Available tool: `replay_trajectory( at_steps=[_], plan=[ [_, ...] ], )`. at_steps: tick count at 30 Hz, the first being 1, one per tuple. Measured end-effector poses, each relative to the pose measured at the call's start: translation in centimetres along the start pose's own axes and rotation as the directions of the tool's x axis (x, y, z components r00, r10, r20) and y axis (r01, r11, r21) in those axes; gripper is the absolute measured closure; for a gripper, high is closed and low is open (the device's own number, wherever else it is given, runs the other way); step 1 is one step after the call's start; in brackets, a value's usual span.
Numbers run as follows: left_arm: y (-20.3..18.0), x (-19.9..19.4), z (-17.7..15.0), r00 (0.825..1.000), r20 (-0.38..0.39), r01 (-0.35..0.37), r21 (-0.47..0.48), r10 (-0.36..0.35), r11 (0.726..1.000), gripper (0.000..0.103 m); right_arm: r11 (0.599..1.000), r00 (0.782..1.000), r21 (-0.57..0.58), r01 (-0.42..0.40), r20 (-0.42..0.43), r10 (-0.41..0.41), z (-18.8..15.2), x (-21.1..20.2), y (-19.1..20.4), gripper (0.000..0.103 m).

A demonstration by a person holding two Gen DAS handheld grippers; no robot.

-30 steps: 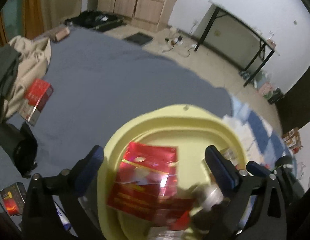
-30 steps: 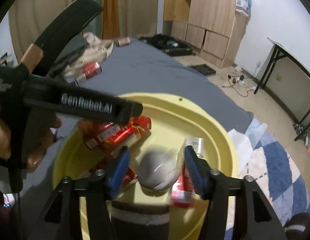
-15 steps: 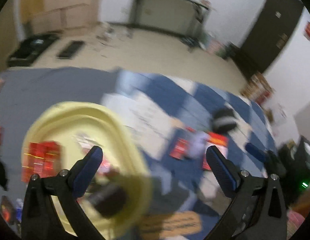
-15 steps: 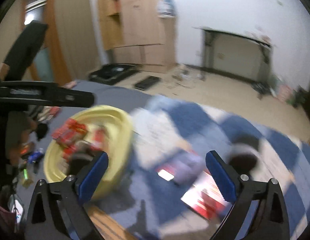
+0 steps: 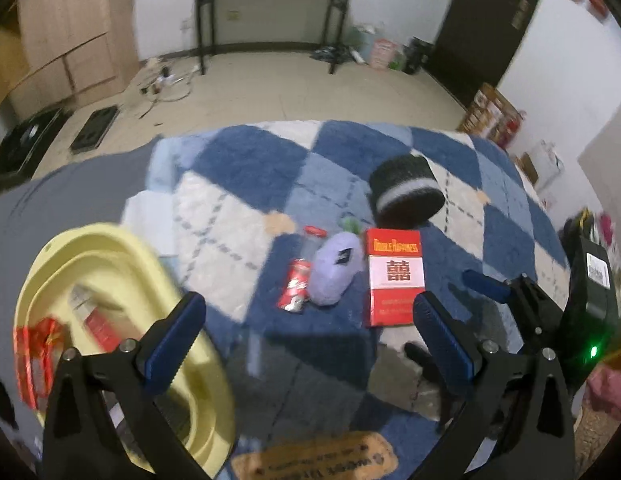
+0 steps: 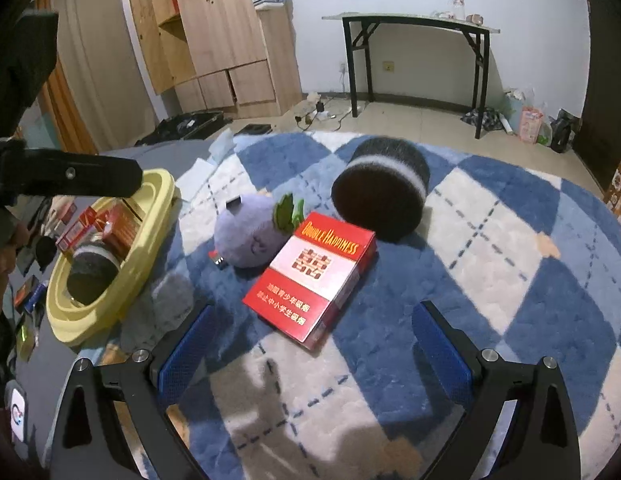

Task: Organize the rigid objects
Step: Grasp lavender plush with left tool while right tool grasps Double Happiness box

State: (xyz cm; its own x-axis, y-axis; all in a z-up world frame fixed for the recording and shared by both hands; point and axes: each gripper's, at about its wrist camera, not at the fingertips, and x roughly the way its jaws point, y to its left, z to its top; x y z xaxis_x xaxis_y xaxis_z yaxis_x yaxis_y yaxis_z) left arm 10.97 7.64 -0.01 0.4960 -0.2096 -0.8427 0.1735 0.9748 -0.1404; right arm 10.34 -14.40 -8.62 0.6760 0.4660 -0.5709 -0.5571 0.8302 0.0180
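Observation:
A red and white box (image 6: pixel 314 274) lies on the blue checked rug, just ahead of my open, empty right gripper (image 6: pixel 310 356). It also shows in the left wrist view (image 5: pixel 394 276), ahead of my open, empty left gripper (image 5: pixel 310 344). A purple plush (image 6: pixel 250 236) touches the box's left side. A small red bottle (image 5: pixel 296 284) lies beside the plush. A yellow basin (image 6: pixel 144 240) on the left holds several red boxes (image 6: pixel 122 228) and a dark round item (image 6: pixel 92 276). The basin (image 5: pixel 130 264) sits at the left gripper's lower left.
A black plush cylinder with a white band (image 6: pixel 380 192) lies behind the red box. A black-legged table (image 6: pixel 414 24) and wooden cabinets (image 6: pixel 226 40) stand by the far wall. Small items (image 6: pixel 30 292) lie left of the basin. The right gripper's body (image 5: pixel 590 312) shows at right.
Both grippers have swung from over the yellow basin to the right, over the checked rug. The right gripper has let go of the dark round item, which now sits in the basin.

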Motion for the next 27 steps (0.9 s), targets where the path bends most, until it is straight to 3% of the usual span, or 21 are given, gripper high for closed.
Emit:
replay_trajectory(
  at_steps=[2,4,8,12,13,15,21,27],
  plan=[
    [-0.4,2.0,0.4,0.999,-0.033,-0.002,0.002,0.002,1.000,0.008,1.000,1.000,-0.007,0.007,-0.001,-0.007,-0.1,1.5,0.6,0.003],
    [-0.8,3.7,0.8,0.998,-0.067,-0.004,0.023,0.006,1.000,0.028,1.000,1.000,0.001,0.013,-0.008,-0.013,-0.4,2.7,1.0,0.003],
    [-1.3,6.2,0.9,0.995,-0.094,0.026,0.056,-0.021,0.998,0.034,1.000,0.999,0.014,0.027,-0.024,-0.027,-0.3,5.0,1.2,0.012],
    [-1.5,7.4,0.9,0.996,-0.094,0.019,0.073,-0.012,0.997,0.063,0.999,0.999,0.026,0.045,0.003,-0.045,0.3,6.5,0.7,0.012],
    [-1.4,7.6,0.9,0.995,-0.099,0.031,0.062,-0.024,0.998,0.065,0.998,0.999,0.034,0.047,0.001,-0.047,0.3,6.9,0.6,0.014],
    [-1.2,7.6,0.9,0.995,-0.090,0.042,0.052,-0.037,0.998,0.067,0.998,0.999,0.038,0.049,0.014,-0.049,0.4,7.3,0.5,0.029],
    [-1.2,6.0,1.2,0.997,-0.069,0.046,0.043,-0.043,0.998,0.068,0.997,0.999,0.066,0.033,0.034,-0.035,0.1,6.7,-0.4,0.039],
    [-0.8,2.1,1.8,0.999,-0.012,0.048,0.013,-0.048,0.999,0.068,0.996,0.998,0.061,0.057,0.020,-0.058,-0.9,4.6,-0.7,0.040]
  ],
)
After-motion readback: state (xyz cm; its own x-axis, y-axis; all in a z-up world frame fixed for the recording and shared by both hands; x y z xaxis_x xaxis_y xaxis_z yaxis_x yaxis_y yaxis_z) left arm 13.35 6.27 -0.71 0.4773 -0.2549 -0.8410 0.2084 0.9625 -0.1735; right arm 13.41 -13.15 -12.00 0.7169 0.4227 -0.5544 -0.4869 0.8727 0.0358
